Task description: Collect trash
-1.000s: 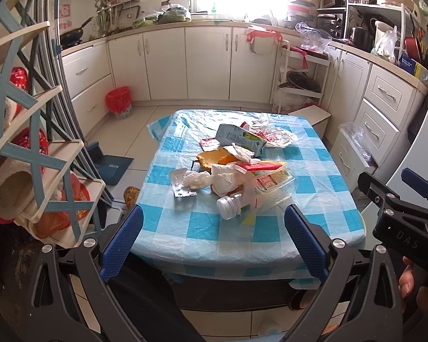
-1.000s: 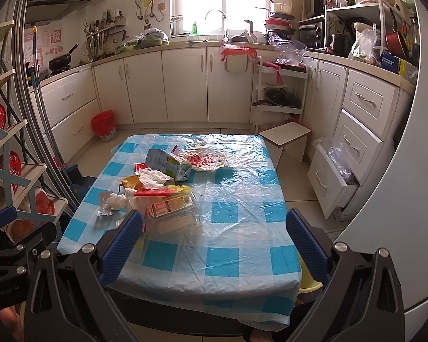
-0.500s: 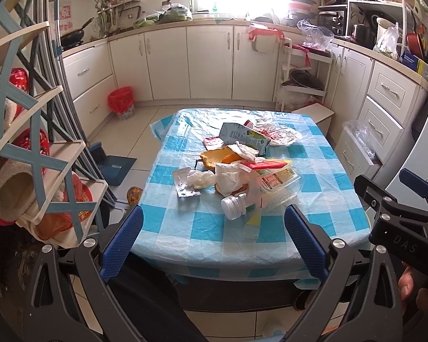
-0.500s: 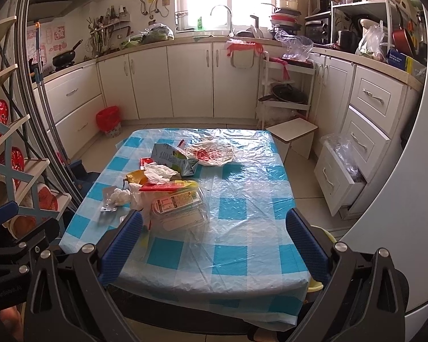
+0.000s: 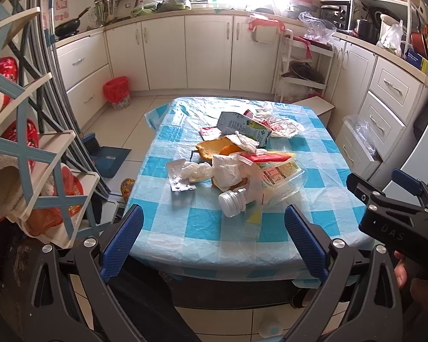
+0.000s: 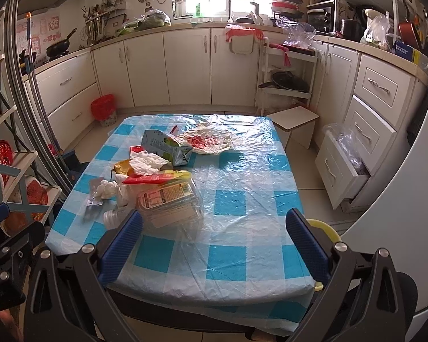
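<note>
Both wide-spread claws hover short of the table's trash pile.

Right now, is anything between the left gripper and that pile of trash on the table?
Nothing visible. The left gripper is open, short of the table's near edge, with only bare checked cloth before the trash pile.
</note>
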